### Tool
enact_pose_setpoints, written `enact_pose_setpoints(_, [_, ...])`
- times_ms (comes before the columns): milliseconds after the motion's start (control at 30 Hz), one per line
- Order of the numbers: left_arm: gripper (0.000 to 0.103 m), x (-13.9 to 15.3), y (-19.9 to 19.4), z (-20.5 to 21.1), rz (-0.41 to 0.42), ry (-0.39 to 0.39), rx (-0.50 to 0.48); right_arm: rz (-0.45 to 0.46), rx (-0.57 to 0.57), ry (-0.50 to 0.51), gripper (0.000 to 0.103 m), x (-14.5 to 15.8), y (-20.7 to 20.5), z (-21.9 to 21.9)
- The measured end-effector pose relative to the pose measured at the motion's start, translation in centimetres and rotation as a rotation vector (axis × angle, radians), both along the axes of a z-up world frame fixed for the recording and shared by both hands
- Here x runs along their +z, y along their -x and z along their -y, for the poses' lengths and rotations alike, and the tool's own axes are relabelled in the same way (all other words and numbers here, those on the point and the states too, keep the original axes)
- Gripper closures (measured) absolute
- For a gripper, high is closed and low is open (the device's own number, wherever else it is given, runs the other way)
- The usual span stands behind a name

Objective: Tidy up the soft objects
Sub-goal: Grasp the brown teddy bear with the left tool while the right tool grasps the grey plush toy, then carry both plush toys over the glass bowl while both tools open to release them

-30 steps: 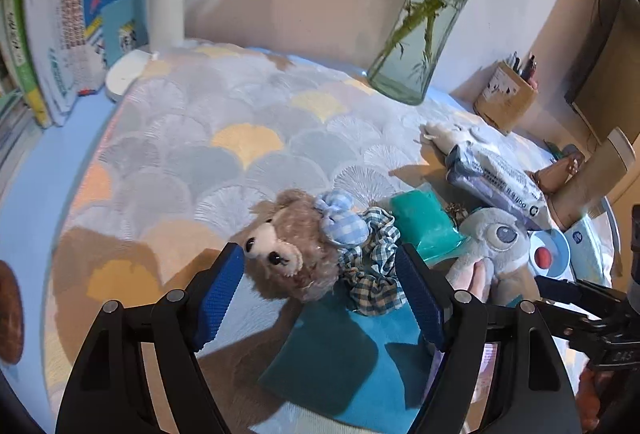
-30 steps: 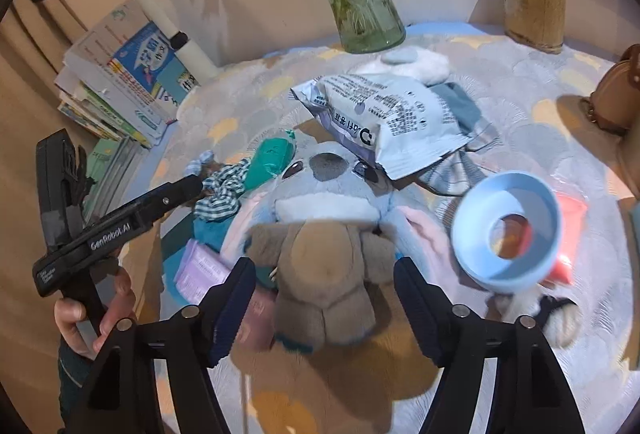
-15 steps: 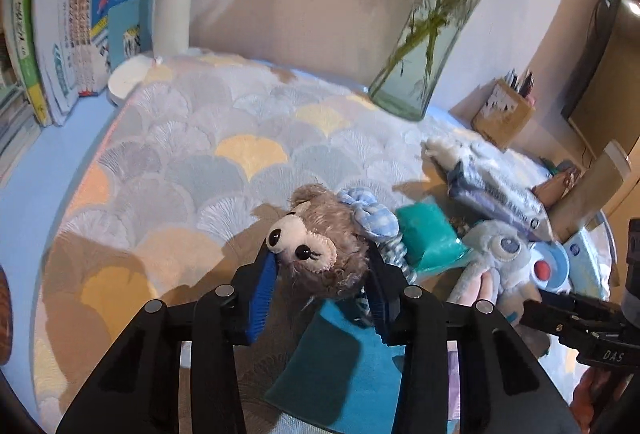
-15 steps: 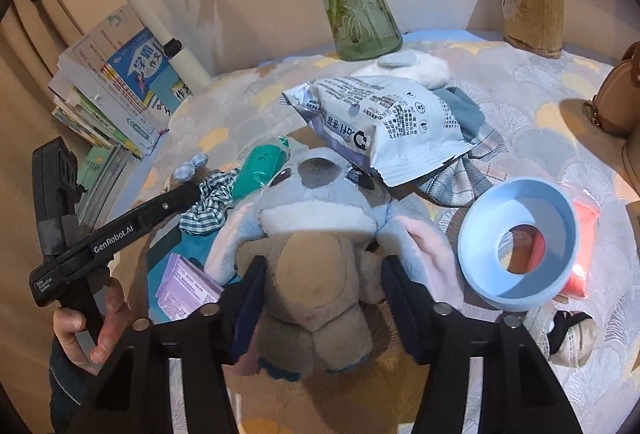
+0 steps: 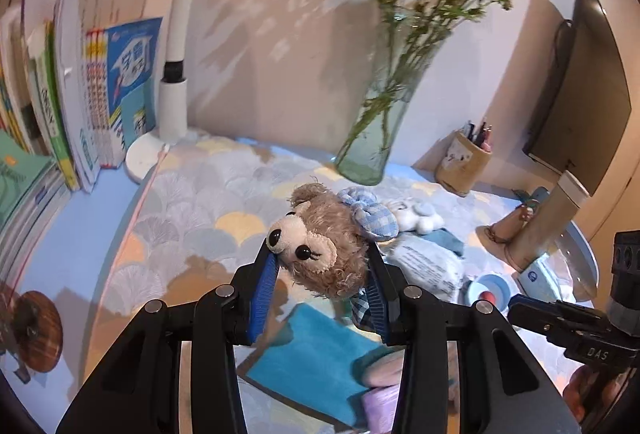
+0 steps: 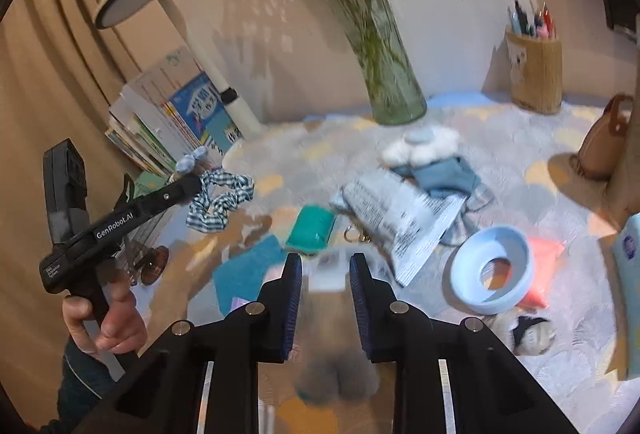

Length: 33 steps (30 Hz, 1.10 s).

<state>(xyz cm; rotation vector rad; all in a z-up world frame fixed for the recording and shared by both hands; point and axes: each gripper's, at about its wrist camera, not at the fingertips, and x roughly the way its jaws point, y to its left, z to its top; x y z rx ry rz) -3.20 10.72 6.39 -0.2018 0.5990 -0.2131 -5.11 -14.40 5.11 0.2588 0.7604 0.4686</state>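
**Two plush toys clamped in the grippers above the patterned cloth**

The scallop-patterned cloth (image 6: 500,138) is covering the table, and the soft things are lying on it. At the back a glass vase (image 5: 372,138) with green stems is standing, and books (image 5: 120,98) with blue covers and printed characters, not readable here, are leaning at the left. A white packet (image 6: 400,222) with dense small print is lying near the middle, next to a light blue ring (image 6: 492,270). The left gripper (image 5: 320,290) is holding the brown bear (image 5: 320,254) with its blue checked bow; its fingers are pressing on the bear's body, and the bear is hanging clear of the cloth. Its handle is showing "GenRobot.AI" in the right wrist view. The right gripper (image 6: 325,290) is clamped on the blurred grey-brown plush (image 6: 336,334), fingers nearly together. The checked scrunchie (image 6: 220,200) is hanging beside the left gripper.
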Motion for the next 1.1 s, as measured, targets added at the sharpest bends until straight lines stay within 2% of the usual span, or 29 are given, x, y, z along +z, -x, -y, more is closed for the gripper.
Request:
enact_pose_setpoints(100, [0.065, 0.0, 0.4, 0.8, 0.003, -0.007, -0.014, -0.027, -0.007, 0.024, 0.078, -0.4, 0.2, 0.7])
enact_pose_setpoints(167, [0.065, -0.2, 0.5, 1.3, -0.002, -0.007, -0.030, -0.101, 0.009, -0.017, 0.068, -1.5, -0.1, 1.7])
enact_pose_setpoints(233, [0.065, -0.3, 0.6, 1.8, -0.005, -0.011, -0.038, -0.151, 0.013, -0.036, 0.024, -2.5, 0.0, 2.3])
enact_pose_setpoints(300, [0.065, -0.6, 0.6, 2.2, -0.008, -0.017, -0.048, -0.166, 0.013, -0.043, 0.014, -3.3, 0.2, 2.1])
enact_pose_setpoints(433, [0.065, -0.8, 0.6, 2.7, -0.016, -0.038, -0.053, -0.236, 0.077, 0.000, 0.014, -5.7, -1.0, -0.9])
enact_pose_setpoints(500, [0.065, -0.7, 0.8, 2.6, -0.015, -0.049, -0.048, -0.225, 0.100, 0.078, 0.015, -6.5, -1.6, -3.0])
enact_pose_setpoints(533, [0.065, -0.7, 0.9, 2.4, -0.012, -0.054, -0.041, -0.200, 0.072, 0.150, 0.027, -6.8, -1.8, -3.8])
enact_pose_setpoints(567, [0.065, -0.6, 1.0, 2.3, -0.009, -0.059, -0.035, -0.193, 0.067, 0.175, 0.036, -6.9, -1.9, -4.2])
enact_pose_setpoints(600, [0.065, -0.5, 1.1, 2.0, -0.006, -0.061, -0.031, -0.194, 0.077, 0.153, 0.056, -6.9, -2.1, -4.3])
enact_pose_setpoints(733, [0.065, -0.1, 1.3, 1.4, 0.001, -0.052, -0.025, -0.185, 0.076, -0.048, 0.058, -5.7, -2.0, -1.6])
enact_pose_setpoints(800, [0.065, 0.1, 1.3, 1.4, 0.003, -0.034, -0.026, -0.145, 0.077, -0.073, 0.058, -4.5, -1.5, -0.6])
enact_pose_setpoints(933, [0.065, 1.1, 2.0, 2.6, 0.030, -0.022, -0.057, -0.054, 0.041, -0.045, 0.058, -1.7, 0.2, 0.3])
enact_pose_setpoints(1100, [0.065, 3.5, 3.2, 6.1, 0.085, -0.088, -0.120, 0.037, -0.006, 0.014, 0.058, 1.4, 2.2, 1.3])
